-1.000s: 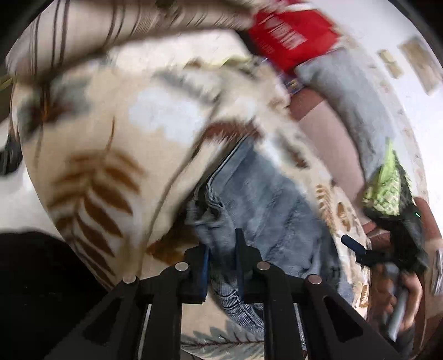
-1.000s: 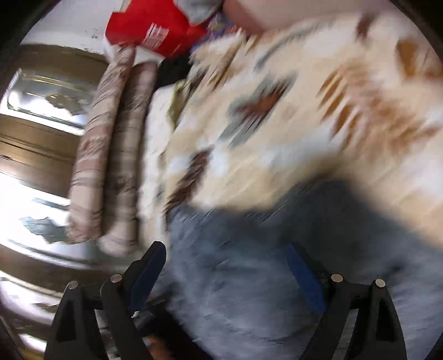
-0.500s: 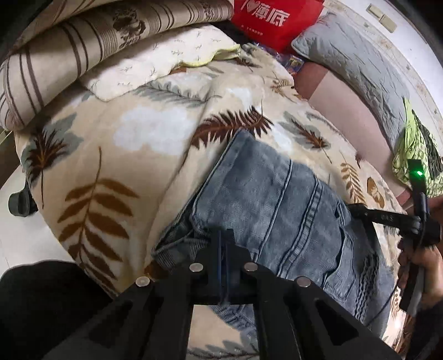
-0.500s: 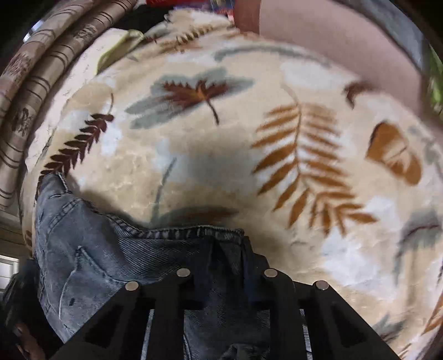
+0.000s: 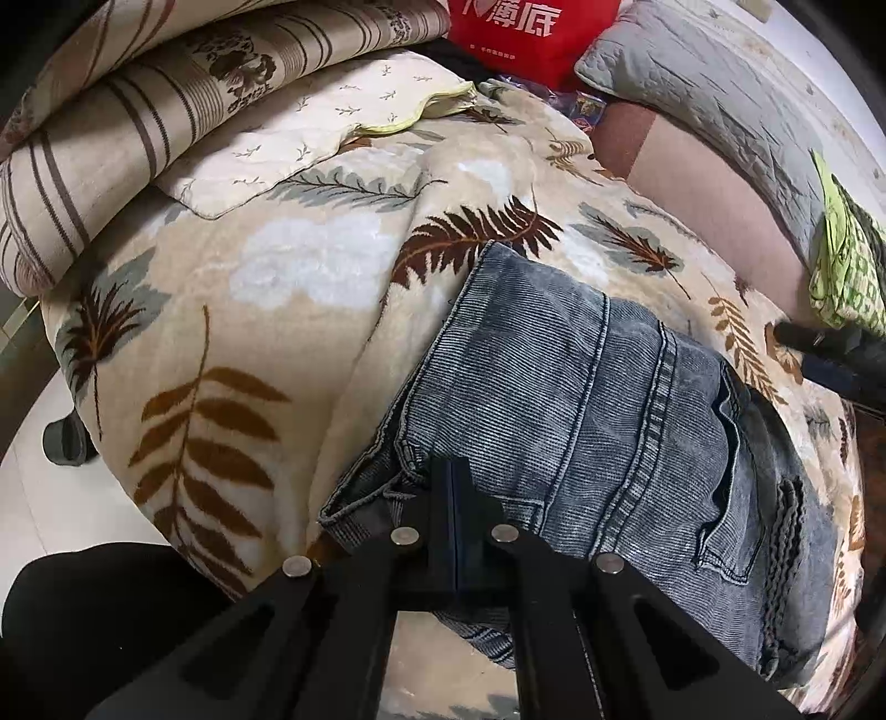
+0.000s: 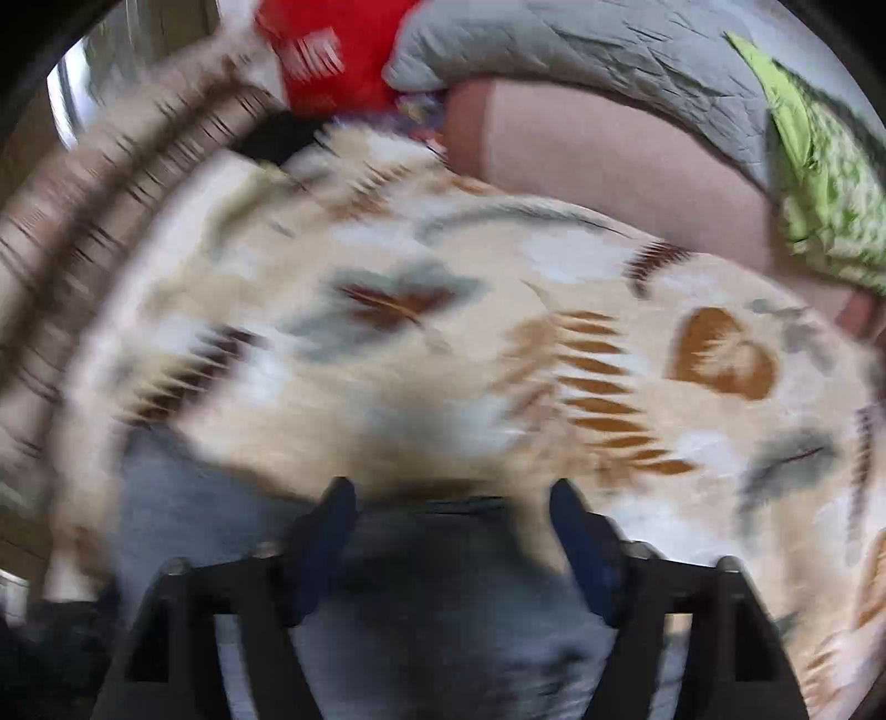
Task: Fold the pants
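Two grippers work folded jeans (image 5: 581,399) on a leaf-print blanket (image 5: 249,343): left gripper (image 5: 455,493) clenched on a hem, pinning the fold; right gripper (image 6: 451,518) released.

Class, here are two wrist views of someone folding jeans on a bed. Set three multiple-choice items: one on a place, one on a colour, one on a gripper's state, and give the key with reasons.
1. Where do the jeans lie?
A. on the leaf-print blanket
B. on the floor
C. on the grey pillow

2. What colour is the bag at the head of the bed?
A. blue
B. red
C. yellow

3. How does the right gripper stand?
A. shut on the waistband
B. shut on nothing
C. open, fingers spread above the denim

Key: 1 A, the denim rests flat on the leaf-print blanket, with the pattern showing around it. 2 B, the bag is bright red with white characters. 3 C, though the right wrist view is blurred, a wide gap shows between the two fingers, while the left gripper is shut on a hem of the jeans.
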The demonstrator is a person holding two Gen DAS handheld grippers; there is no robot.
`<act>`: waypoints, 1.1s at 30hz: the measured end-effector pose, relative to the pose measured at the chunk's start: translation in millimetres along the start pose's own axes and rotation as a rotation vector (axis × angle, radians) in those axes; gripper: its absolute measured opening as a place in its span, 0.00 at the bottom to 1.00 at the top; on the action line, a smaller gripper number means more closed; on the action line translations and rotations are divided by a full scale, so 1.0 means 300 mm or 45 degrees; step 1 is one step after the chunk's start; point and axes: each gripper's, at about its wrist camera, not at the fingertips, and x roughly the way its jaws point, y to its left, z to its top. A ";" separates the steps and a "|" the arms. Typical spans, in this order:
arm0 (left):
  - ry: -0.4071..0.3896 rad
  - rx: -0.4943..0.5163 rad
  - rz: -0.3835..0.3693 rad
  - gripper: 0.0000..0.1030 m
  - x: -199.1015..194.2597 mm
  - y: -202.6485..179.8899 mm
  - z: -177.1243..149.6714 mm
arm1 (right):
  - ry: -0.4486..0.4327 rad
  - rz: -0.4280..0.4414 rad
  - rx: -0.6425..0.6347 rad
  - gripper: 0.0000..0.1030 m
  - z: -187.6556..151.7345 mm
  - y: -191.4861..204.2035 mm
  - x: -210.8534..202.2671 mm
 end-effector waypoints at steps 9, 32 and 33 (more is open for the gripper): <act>-0.003 0.015 0.005 0.02 0.000 -0.003 0.001 | 0.290 0.162 -0.120 0.72 -0.118 0.195 0.191; 0.005 -0.053 -0.066 0.07 -0.023 0.015 0.012 | 0.206 0.100 -0.178 0.78 -0.285 0.257 -0.024; 0.001 -0.068 -0.082 0.10 -0.033 0.021 0.014 | 0.205 0.104 -0.199 0.80 -0.309 0.266 -0.029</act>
